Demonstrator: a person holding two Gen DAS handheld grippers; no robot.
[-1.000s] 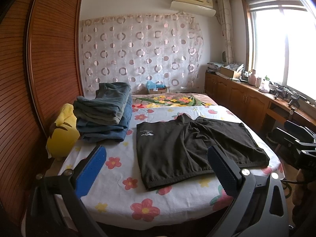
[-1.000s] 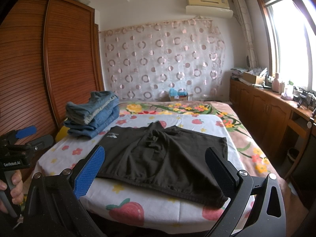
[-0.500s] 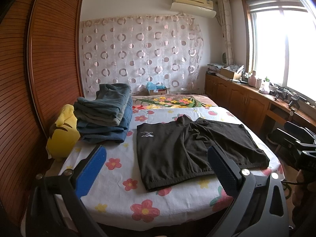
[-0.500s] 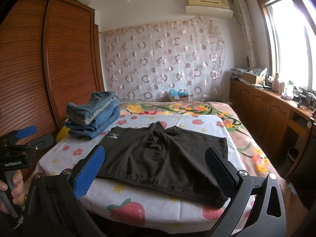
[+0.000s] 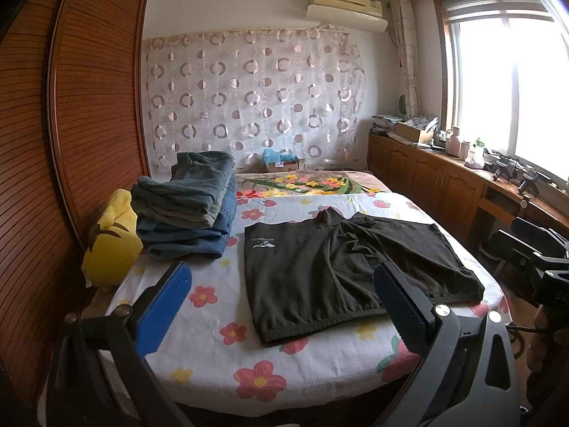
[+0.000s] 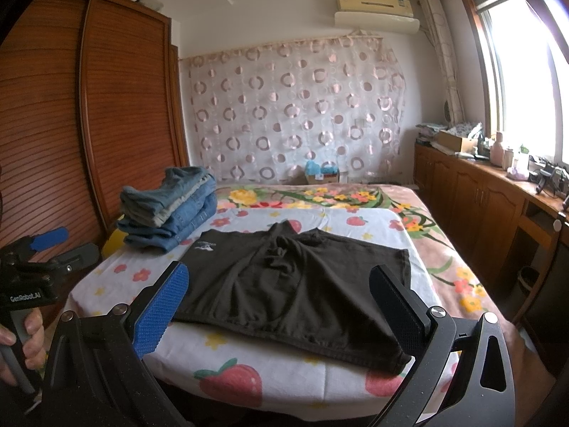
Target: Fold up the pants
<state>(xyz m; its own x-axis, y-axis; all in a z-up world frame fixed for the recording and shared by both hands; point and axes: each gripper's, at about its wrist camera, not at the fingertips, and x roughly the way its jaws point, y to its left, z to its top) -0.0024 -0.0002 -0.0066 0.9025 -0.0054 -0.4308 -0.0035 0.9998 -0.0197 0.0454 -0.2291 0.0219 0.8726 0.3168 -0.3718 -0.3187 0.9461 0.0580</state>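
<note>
Black shorts (image 5: 338, 267) lie spread flat on the flowered sheet of the bed (image 5: 213, 338), with a white logo near their far left corner; they also show in the right wrist view (image 6: 295, 284). My left gripper (image 5: 281, 306) is open and empty, held above the bed's near edge, short of the shorts' near left corner. My right gripper (image 6: 281, 302) is open and empty, held in front of the shorts' near hem. Each gripper shows at the edge of the other's view.
A stack of folded jeans (image 5: 188, 206) sits at the bed's far left, also seen in the right wrist view (image 6: 170, 210). A yellow plush (image 5: 110, 242) lies beside it against the wooden wardrobe (image 5: 71, 142). Wooden cabinets (image 5: 444, 185) with clutter run under the window at right.
</note>
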